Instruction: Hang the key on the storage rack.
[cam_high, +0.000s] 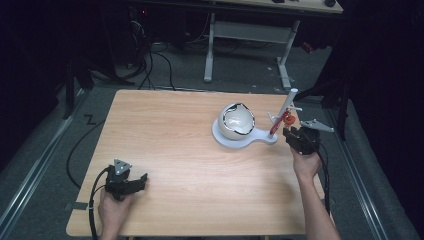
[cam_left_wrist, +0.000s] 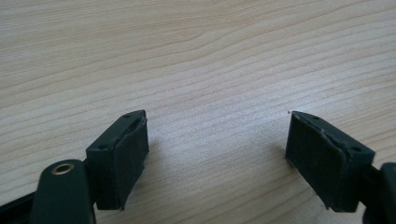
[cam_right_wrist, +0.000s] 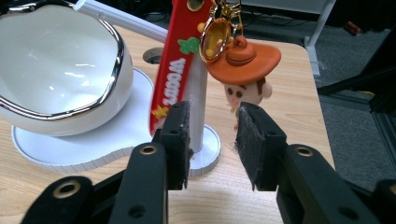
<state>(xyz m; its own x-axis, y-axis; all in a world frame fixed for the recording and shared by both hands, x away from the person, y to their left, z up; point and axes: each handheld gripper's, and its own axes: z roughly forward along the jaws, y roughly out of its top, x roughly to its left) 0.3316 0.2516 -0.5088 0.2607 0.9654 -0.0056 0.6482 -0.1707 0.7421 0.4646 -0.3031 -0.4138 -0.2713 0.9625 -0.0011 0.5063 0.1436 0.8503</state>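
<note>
Grippers: two black two-jaw grippers, one in each of the person's hands; each is carrying a grey three-cornered plate and trailing a cable.
Left gripper (cam_high: 142, 181): it is lying low near the table's near-left corner, far across the table from the white stand; its jaws are standing spread wide, with nothing between them but bare wood grain; the pads (cam_left_wrist: 128, 158) are looking like matte, slightly worn rubber blocks.
Right gripper (cam_right_wrist: 212, 140): it is hovering just in front of the white stand's post, jaws parted by a narrow gap; the pads are pressing on nothing.
Keychain (cam_right_wrist: 243, 70): one, hanging from the white stand's arm just above and beyond the right gripper's tips; it is made up of one red rubbery strap (cam_right_wrist: 170, 84) lettered "WOODY", one shiny gold clasp (cam_right_wrist: 215, 37) and one soft-looking cowboy head with an orange hat.
White stand (cam_high: 245, 140): one smooth matte piece with a round base, a smaller round foot and a slim post (cam_high: 285, 107); it is sitting on the table's far-right part.
Bowl (cam_high: 237, 120): one glossy white egg-shaped shell with a chrome rim, resting tilted on the white stand's round base.
Table (cam_high: 190, 150): one, light wood-grain top, rounded corners.
</note>
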